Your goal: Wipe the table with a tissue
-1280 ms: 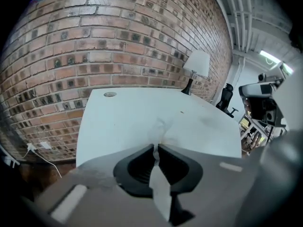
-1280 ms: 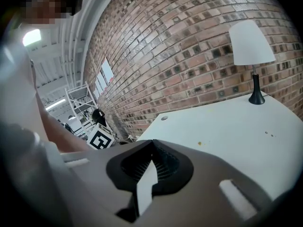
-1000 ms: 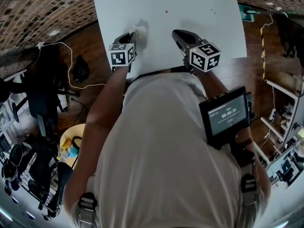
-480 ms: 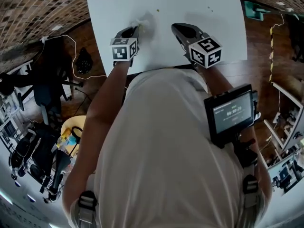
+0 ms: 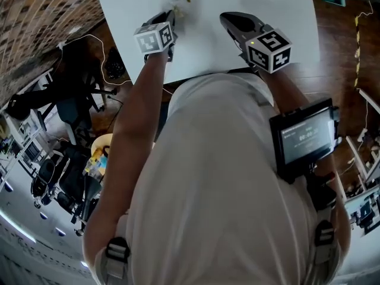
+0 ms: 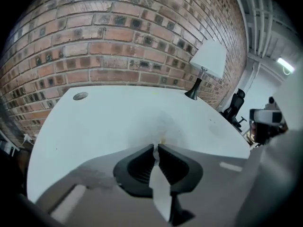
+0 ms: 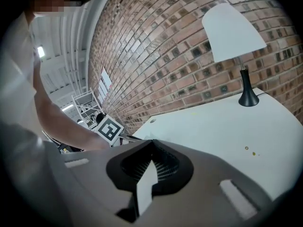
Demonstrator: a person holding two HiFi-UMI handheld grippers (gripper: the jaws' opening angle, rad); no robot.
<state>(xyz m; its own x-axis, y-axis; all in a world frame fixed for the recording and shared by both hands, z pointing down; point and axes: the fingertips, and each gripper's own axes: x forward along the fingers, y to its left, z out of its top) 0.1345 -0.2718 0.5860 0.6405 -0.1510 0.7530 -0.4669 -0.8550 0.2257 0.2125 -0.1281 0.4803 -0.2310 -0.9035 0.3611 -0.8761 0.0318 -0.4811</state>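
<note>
Wipe under way. Left gripper (image 6: 156, 148) is nearly shut, pinching the tissue (image 6: 164, 126) onto the tabletop (image 5: 202, 52), left of mid, by a yellowish speck (image 5: 189, 0). Right gripper (image 7: 151, 143) has jaws together, empty, over the near half. Specks (image 7: 246, 148) twd the right side aren't wiped yet, so prob. most is left.
</note>
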